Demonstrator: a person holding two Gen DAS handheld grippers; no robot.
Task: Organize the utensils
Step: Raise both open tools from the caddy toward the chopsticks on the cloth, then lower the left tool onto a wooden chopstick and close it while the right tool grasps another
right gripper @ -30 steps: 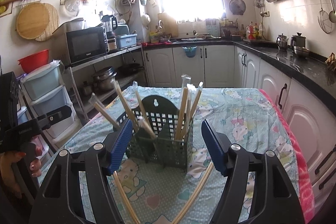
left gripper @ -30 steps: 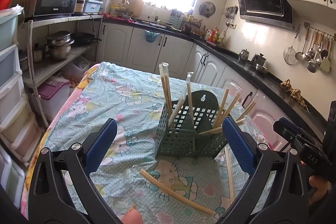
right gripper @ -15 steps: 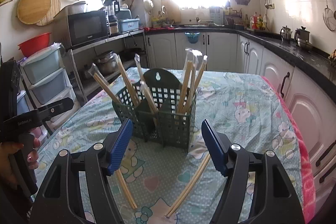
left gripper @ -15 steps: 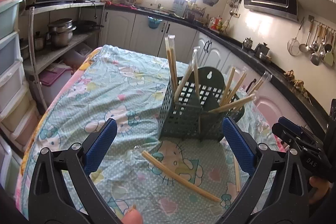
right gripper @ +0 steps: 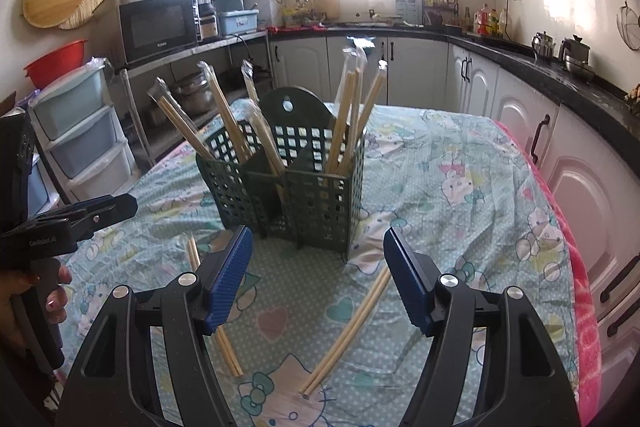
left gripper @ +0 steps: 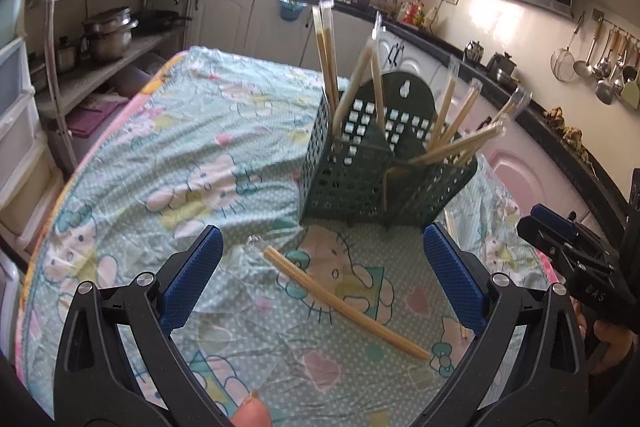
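Both tools, left (left gripper: 320, 287) and right (right gripper: 318, 277), spread empty, have dropped closer toward wrapped pale bamboo chopsticks (left gripper: 344, 303) lying before the dark-green perforated plastic holder (left gripper: 360, 171); pickup seems next.

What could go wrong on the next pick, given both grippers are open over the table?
1. The chopstick pairs on the tablecloth lie flat in clear wrappers; the right gripper could pinch cloth or slip off the pair under it.
2. The green basket is light-looking, with chopsticks leaning far outward; a bump could tip it or knock them out.
3. The left gripper is close by; both reaching in may collide.
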